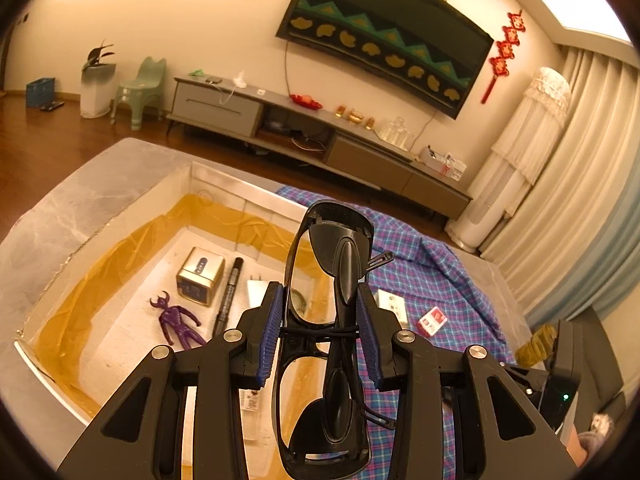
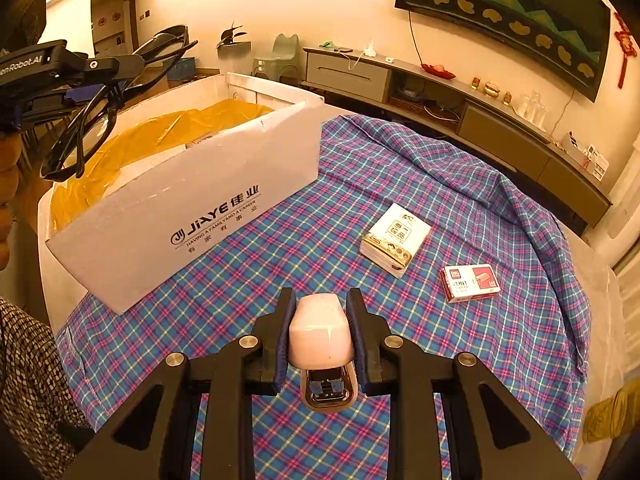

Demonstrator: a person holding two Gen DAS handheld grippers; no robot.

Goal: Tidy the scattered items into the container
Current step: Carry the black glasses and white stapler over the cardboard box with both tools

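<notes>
Left claw (image 1: 320, 328): clamps glasses (image 1: 328, 280) | right claw (image 2: 320, 334): clamps stapler (image 2: 322, 332)

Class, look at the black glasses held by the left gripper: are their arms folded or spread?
Folded. In the left wrist view the glasses sit between the left gripper pads with both arms lying flat against the frame.

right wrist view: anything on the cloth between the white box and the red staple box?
Yes: a white tissue pack lies on the plaid cloth between the white box and the red staple box, clear in the right wrist view.
</notes>
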